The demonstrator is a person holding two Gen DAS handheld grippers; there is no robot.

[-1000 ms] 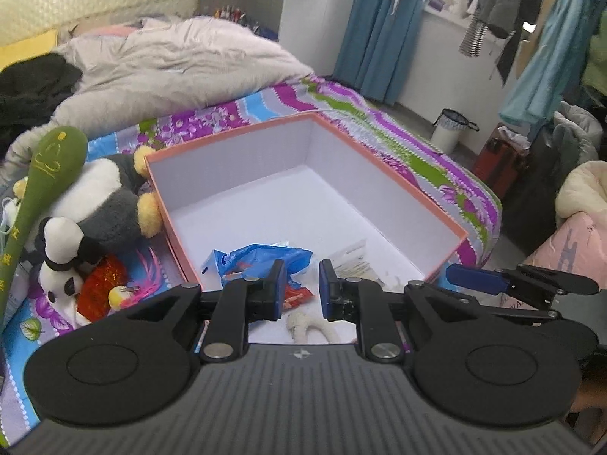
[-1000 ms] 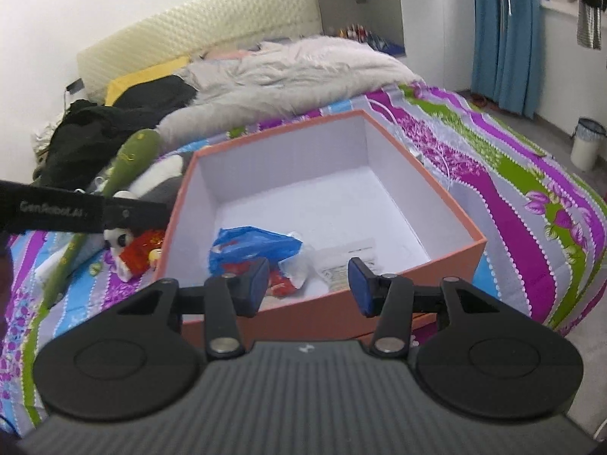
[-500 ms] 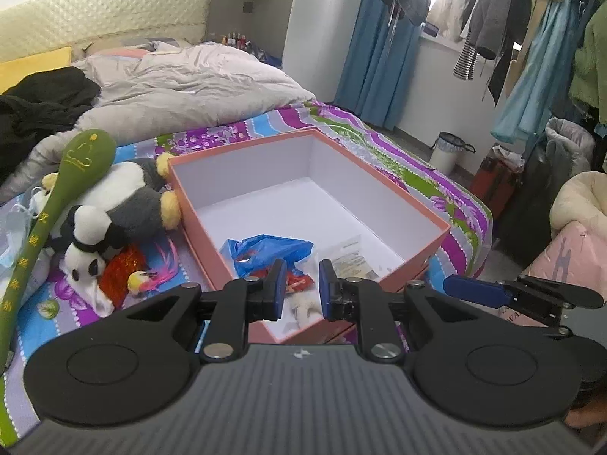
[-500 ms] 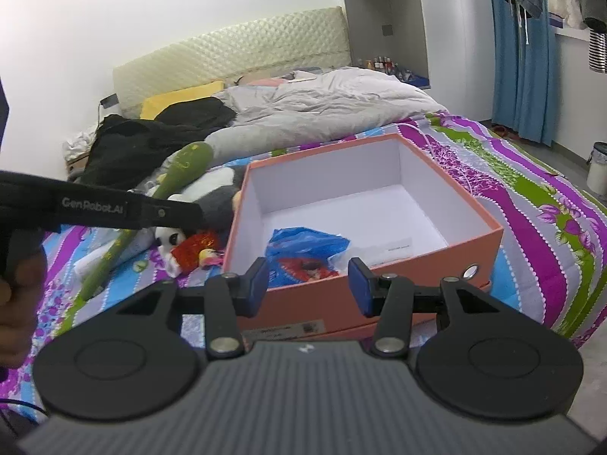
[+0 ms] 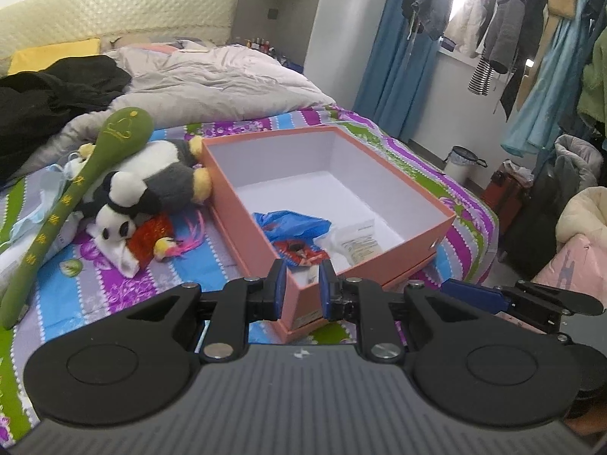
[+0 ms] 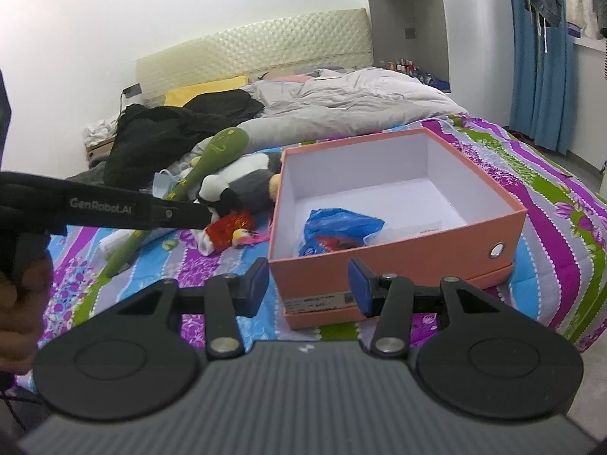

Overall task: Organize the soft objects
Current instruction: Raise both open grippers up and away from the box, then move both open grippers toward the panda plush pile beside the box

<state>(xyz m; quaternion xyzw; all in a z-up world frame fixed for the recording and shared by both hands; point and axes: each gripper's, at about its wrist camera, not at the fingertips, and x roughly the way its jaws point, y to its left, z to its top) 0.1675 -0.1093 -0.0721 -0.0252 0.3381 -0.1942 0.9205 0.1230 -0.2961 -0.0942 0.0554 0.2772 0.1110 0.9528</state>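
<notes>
An orange box (image 5: 246, 204) with a white inside sits open on the striped bedspread (image 5: 125, 284), close to the bed's foot edge. In its near corner lie a crumpled blue bag (image 5: 292, 223), a red item (image 5: 299, 256) and a white packet (image 5: 358, 244); the rest of the floor is bare. Against the box's left wall, out on the bedspread, 1 grey-and-white plush (image 5: 167, 178) with yellow feet lies on its side. A panda plush (image 5: 121, 204) rests against it, head toward the near edge. A long green club-shaped plush (image 5: 76, 197) slants across them. A red pouch (image 5: 151, 233) and a pink-feathered toy (image 5: 178, 244) sit just beside the panda.
</notes>
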